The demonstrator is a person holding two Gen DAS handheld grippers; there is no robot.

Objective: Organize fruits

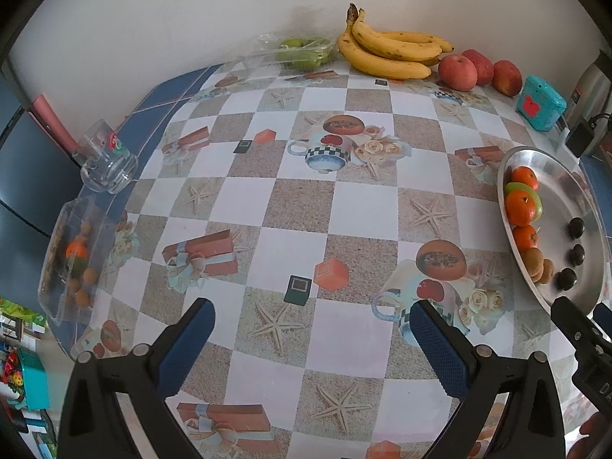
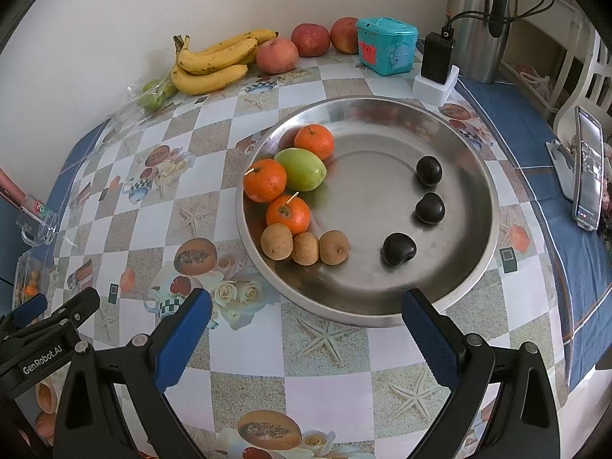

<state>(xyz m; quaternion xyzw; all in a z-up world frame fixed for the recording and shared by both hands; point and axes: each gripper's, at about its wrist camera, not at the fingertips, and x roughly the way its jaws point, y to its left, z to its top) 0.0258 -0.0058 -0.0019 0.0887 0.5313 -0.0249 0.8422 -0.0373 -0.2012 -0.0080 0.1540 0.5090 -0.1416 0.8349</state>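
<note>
A steel plate [image 2: 451,145] holds three tangerines [image 2: 287,213], a green fruit [image 2: 300,168], three brown longans [image 2: 305,248] and three dark chestnuts [image 2: 399,248]. The same plate [image 1: 550,176] shows at the right of the left wrist view. My right gripper [image 2: 306,304] hovers open just before the plate's near rim, holding nothing. My left gripper [image 1: 311,315] hangs open over bare tablecloth. A clear tray [image 1: 61,256] at the left edge contains a tangerine [image 1: 76,248] and several longans. Bananas [image 1: 386,48], apples [image 1: 457,72] and a pack of green fruit [image 1: 302,48] line the wall.
A glass mug [image 1: 105,162] stands at the table's left edge. A teal tin [image 2: 386,46], a black charger on a white base [image 2: 436,65] and a steel thermos [image 2: 478,26] sit behind the plate. A phone on a stand [image 2: 587,168] is at the right.
</note>
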